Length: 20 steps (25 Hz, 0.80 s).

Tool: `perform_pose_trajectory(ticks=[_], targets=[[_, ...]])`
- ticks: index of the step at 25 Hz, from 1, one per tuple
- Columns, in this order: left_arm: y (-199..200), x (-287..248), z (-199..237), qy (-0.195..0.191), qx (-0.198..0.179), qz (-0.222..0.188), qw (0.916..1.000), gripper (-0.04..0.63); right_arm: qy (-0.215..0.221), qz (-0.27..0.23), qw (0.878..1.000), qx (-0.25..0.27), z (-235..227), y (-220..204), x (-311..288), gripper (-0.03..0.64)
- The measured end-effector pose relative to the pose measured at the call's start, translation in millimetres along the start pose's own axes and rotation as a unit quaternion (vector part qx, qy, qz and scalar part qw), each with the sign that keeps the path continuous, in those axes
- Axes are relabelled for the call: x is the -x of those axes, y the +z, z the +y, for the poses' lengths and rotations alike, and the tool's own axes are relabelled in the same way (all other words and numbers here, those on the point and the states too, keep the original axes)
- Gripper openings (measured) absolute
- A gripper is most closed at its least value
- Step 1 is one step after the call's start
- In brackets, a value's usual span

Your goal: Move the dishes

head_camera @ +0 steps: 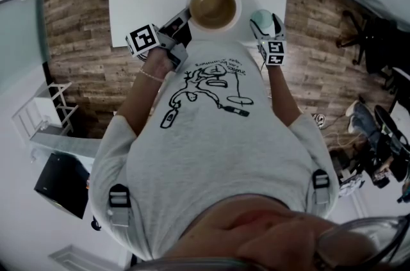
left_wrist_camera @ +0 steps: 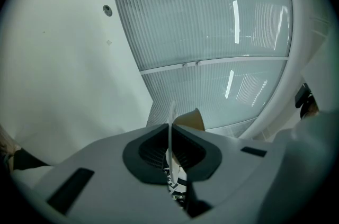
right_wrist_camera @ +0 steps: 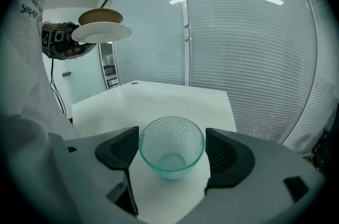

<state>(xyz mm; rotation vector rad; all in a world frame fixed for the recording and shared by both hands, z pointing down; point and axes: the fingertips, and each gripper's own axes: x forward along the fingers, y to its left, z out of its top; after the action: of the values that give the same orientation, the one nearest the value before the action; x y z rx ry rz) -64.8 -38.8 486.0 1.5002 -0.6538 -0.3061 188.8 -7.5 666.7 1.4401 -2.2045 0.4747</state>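
Right tongs (right_wrist_camera: 172,139) stand spread about as wide as a clear, green-tinted, dimpled glass bowl (right_wrist_camera: 170,157), which sits upright between them with a dark pad meeting its rim on either side, so I judge it gripped rather than merely straddled. Whether its foot rests on the surface below or hangs just above it cannot be told. Left tongs (left_wrist_camera: 170,135) are pinched narrow on the near edge of a flat round white plate (left_wrist_camera: 171,114), which runs edge-on straight out from between the pads, and a shallow brown bowl (left_wrist_camera: 190,119) rides on it just beyond the tips. From the right gripper view, the white plate (right_wrist_camera: 101,33) is held level in the air with the brown bowl (right_wrist_camera: 100,16) upright on top, up and to the left of the glass bowl and well apart from it. Both dishes therefore lie forward of their tongs, and the plate's weight hangs past the grip instead of over it. The coming move probably turns on keeping that plate flat so the brown bowl does not slide. Below and ahead of both spreads the white bench (right_wrist_camera: 159,104), bare in its middle, and beyond it stands a wall of pale window blinds (right_wrist_camera: 249,59).
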Motion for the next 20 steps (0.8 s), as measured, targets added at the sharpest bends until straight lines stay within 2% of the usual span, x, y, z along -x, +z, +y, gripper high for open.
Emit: perform_pose_trajectory(ticks=[8,12,16,20], targets=[[0,-2,-4,-0.01,0.001,0.002,0.9999,0.012,-0.002,-0.069,0.998,0.006,2,70,23,0.382],[0,-2,-3,-0.006,-0.003,0.004,1.0,0.012,0.012,-0.142,0.99,0.021,12,141,47,0.38],[-1,-3,-2,-0.008,0.001,0.003,1.0,0.012,0.015,-0.182,0.983,0.02,20,203,75,0.38],[-1,-3,-4,-0.01,0.0,0.002,0.9999,0.012,0.029,-0.237,0.971,0.026,31,263,103,0.379]])
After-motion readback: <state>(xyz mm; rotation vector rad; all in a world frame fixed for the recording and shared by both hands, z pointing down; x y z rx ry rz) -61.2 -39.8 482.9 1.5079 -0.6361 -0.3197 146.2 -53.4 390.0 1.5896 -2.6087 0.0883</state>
